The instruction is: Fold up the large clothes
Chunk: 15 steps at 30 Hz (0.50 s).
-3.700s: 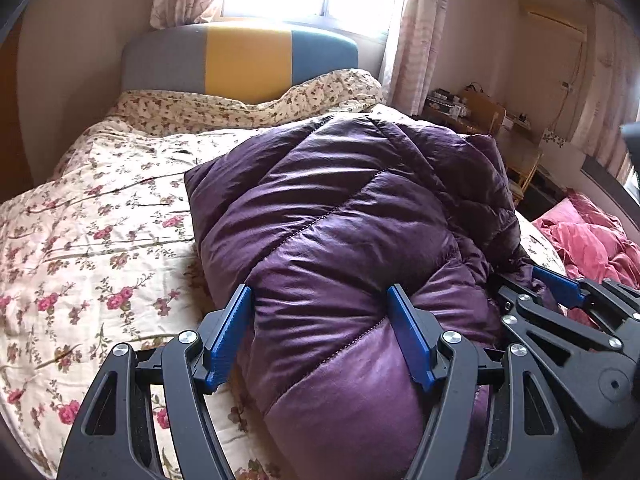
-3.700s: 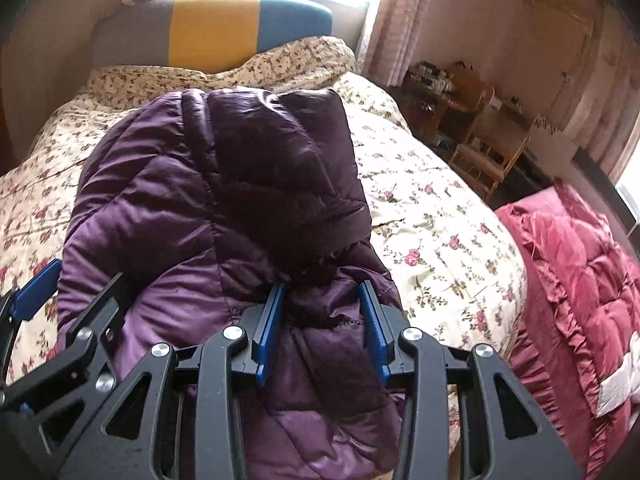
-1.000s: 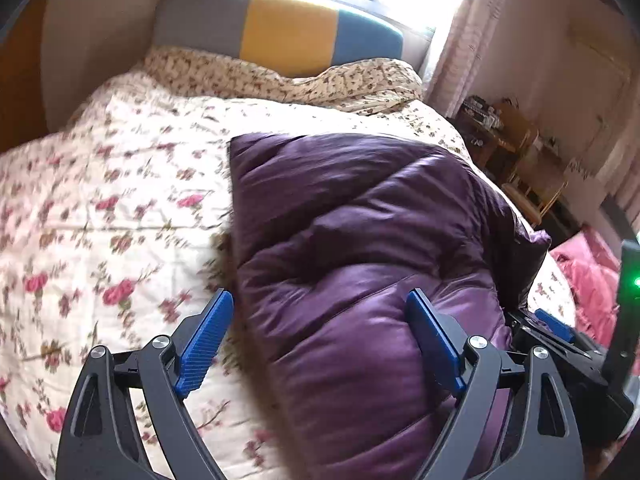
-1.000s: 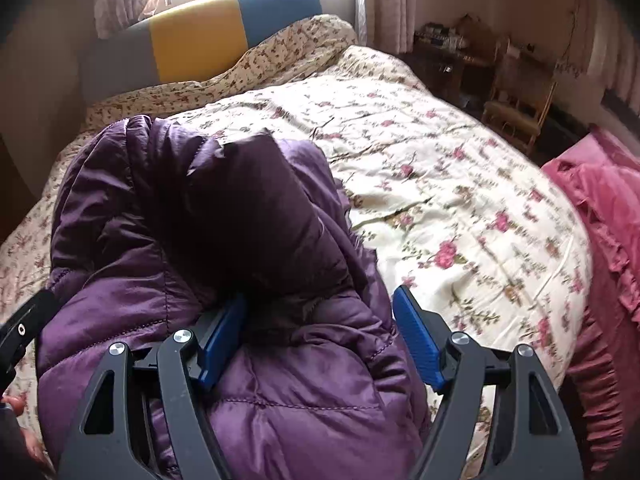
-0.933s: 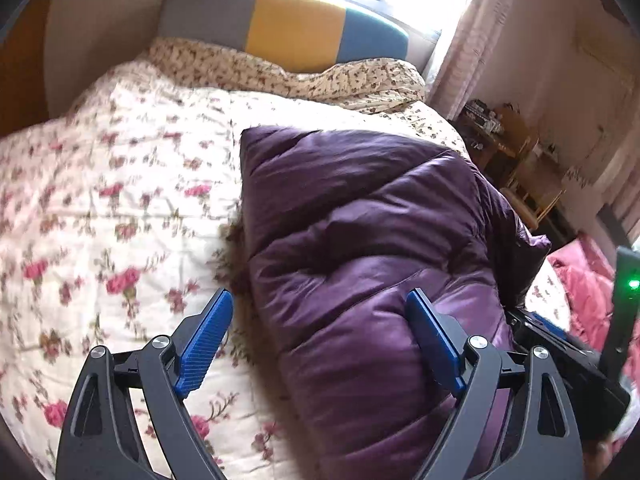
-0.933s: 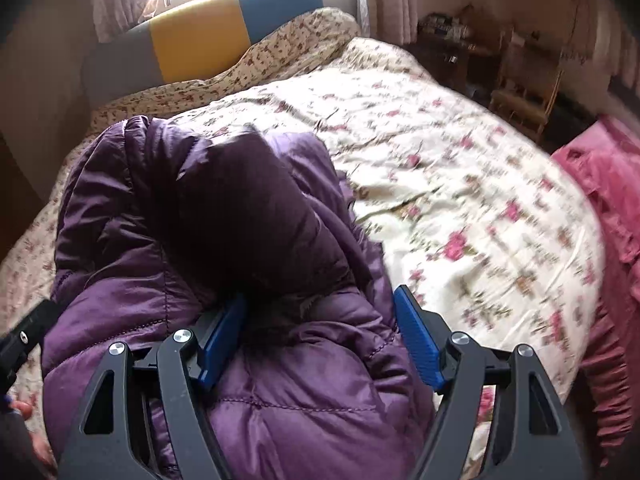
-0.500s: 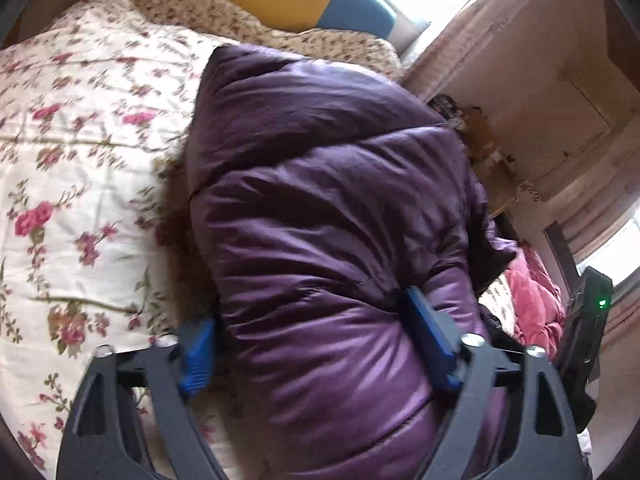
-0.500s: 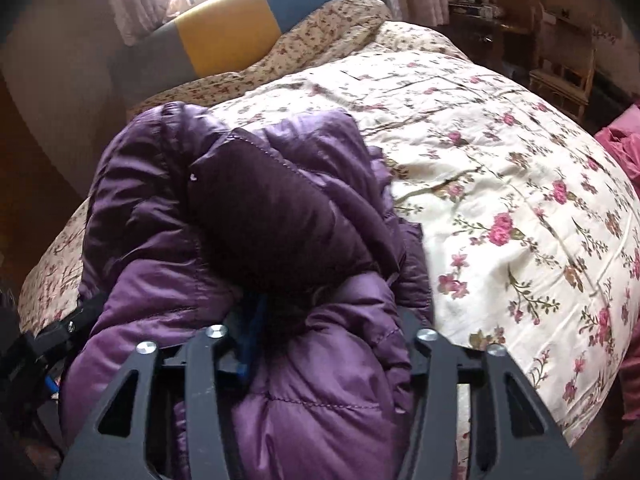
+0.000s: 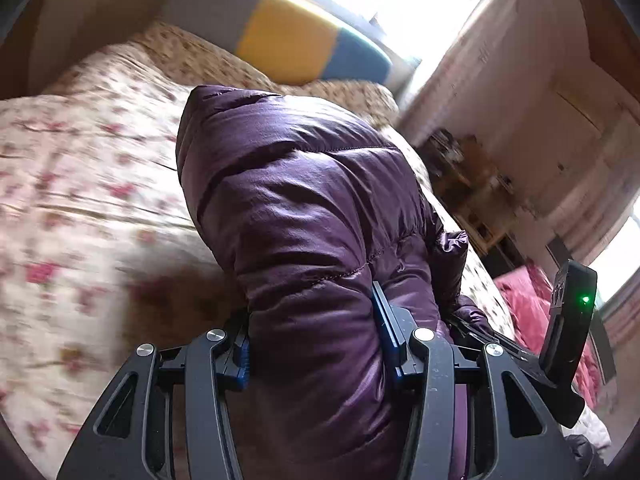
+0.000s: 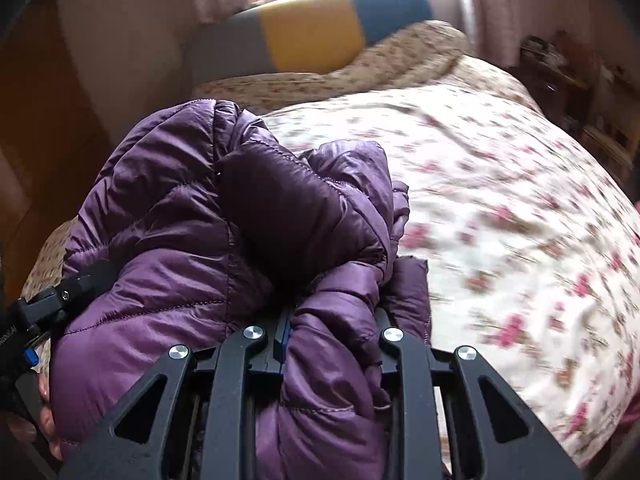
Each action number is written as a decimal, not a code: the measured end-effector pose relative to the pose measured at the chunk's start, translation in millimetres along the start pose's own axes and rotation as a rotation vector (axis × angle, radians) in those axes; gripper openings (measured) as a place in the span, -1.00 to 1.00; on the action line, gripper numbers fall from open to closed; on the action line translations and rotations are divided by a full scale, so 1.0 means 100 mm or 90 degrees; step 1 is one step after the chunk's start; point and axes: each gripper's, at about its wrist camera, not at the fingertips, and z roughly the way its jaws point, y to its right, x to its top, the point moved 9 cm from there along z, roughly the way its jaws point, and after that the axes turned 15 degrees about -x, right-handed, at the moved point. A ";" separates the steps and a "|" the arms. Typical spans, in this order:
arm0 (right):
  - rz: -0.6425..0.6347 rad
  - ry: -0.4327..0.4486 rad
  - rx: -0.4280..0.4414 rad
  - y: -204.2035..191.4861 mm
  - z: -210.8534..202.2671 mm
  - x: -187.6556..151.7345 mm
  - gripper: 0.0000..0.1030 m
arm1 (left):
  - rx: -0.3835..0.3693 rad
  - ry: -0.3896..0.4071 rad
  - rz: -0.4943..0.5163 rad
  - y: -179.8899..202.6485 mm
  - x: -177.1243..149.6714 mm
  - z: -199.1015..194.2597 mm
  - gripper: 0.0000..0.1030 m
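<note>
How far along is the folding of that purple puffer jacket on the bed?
Done: the purple puffer jacket is already bundled into a thick, compact fold on the floral bedspread. In hand: the left gripper and the right gripper each have a bulge of the padding between their jaws, which are closing on it. Left: carrying or setting down the bundle and tidying the loose edge by the right gripper.

The right tongs (image 10: 332, 332) are closing on a bunched fold of the purple down jacket (image 10: 192, 248), fabric bulging between the jaws. The jacket lies folded on the floral quilt (image 10: 500, 208), with a striped headboard (image 10: 312, 32) behind
</note>
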 end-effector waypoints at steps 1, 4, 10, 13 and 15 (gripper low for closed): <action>-0.014 0.001 0.006 -0.18 -0.01 0.01 -0.58 | 0.009 0.009 -0.002 -0.07 0.02 -0.11 -0.06; -0.050 0.002 0.007 -0.57 -0.04 -0.04 -0.58 | 0.036 0.037 -0.014 -0.29 0.06 -0.47 -0.06; -0.155 0.018 -0.005 -1.44 -0.09 -0.15 -0.58 | 0.080 0.078 -0.045 -0.73 0.03 -1.11 -0.06; -0.198 0.027 0.006 -1.80 -0.11 -0.22 -0.58 | 0.101 0.100 -0.062 -0.92 -0.01 -1.42 -0.06; -0.224 0.032 0.010 -2.03 -0.10 -0.27 -0.59 | 0.113 0.115 -0.080 -1.05 0.02 -1.58 -0.06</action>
